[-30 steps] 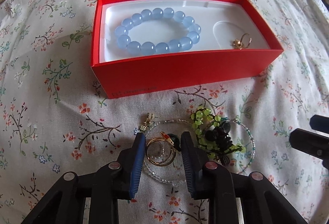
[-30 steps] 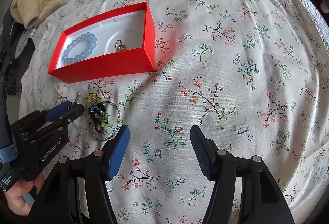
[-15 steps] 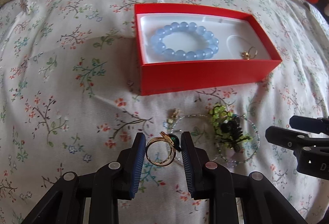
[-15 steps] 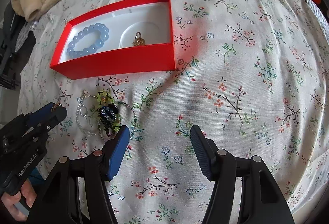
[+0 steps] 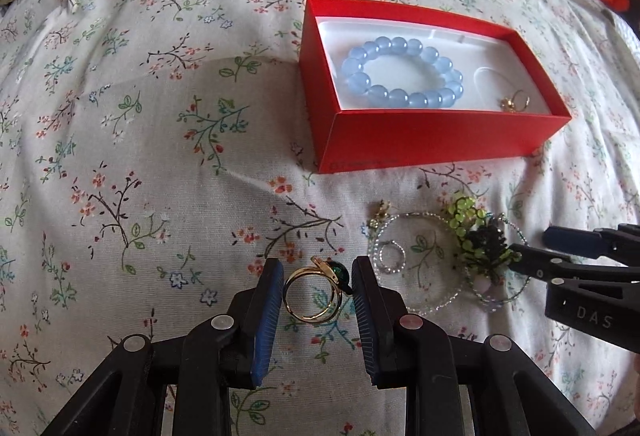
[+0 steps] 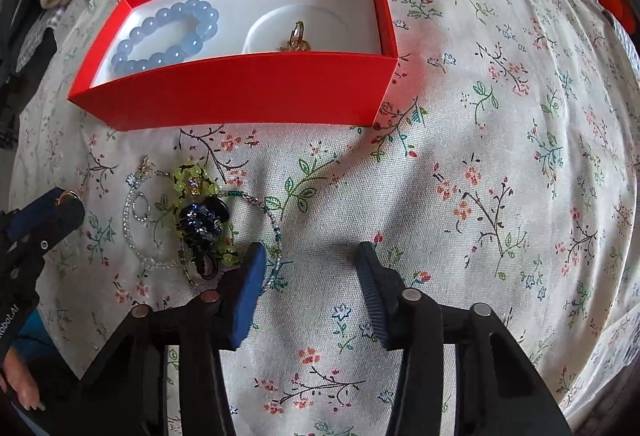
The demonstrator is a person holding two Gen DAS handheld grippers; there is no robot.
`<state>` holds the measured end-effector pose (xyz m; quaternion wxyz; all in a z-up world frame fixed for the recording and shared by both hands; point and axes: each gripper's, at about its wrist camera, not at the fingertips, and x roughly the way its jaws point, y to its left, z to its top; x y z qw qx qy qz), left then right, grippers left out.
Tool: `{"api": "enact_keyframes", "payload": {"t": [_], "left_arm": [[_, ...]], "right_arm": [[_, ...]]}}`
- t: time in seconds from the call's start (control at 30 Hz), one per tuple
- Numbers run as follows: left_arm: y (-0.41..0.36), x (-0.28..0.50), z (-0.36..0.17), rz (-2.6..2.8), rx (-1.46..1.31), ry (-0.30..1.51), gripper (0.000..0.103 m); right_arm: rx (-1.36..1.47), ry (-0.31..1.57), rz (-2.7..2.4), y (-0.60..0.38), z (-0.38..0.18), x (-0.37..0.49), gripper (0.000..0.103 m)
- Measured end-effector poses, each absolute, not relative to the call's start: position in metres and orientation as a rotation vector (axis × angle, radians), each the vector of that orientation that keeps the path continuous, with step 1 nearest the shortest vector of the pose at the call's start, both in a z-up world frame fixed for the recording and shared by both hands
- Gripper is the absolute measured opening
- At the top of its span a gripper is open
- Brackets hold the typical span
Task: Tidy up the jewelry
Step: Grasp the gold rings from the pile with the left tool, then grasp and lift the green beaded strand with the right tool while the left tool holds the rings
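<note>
Left tool (image 5: 316, 292) clamps gold ring (image 5: 314, 296), clearest in left view; right tool (image 6: 310, 276) spread, nothing held.

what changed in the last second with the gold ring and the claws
The left claw, shut on the gold ring, lifted it off the bead pile and carried it left. The right claw stayed open and empty. The red box, blue bracelet and earring stayed put.

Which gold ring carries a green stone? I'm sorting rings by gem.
The gold ring with the dark green stone, clamped between the left gripper jaws. The other small gold ring lies inside the red box and shows no green.
</note>
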<state>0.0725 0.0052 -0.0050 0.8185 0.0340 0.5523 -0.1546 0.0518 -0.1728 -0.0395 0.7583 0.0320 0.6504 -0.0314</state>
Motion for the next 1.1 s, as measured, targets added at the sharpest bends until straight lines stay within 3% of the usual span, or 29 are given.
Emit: {"api": "enact_keyframes", "payload": {"t": [0.1,0.2,1.1], "left_arm": [[0.006,0.073,-0.005,-0.33,0.068,1.177,0.029],[0.006,0.073,-0.004,-0.332,0.066,1.173,0.029],[0.007,0.072,0.002,-0.332,0.06,1.159,0.029]], "right_arm": [[0.069,1.416,-0.05,-0.168,-0.04,0.052,0.018],[0.073,1.413,-0.031,-0.163,-0.039,0.053,0.007],[0.112,1.229,0.095,-0.16,0.03,0.031,0.003]]}}
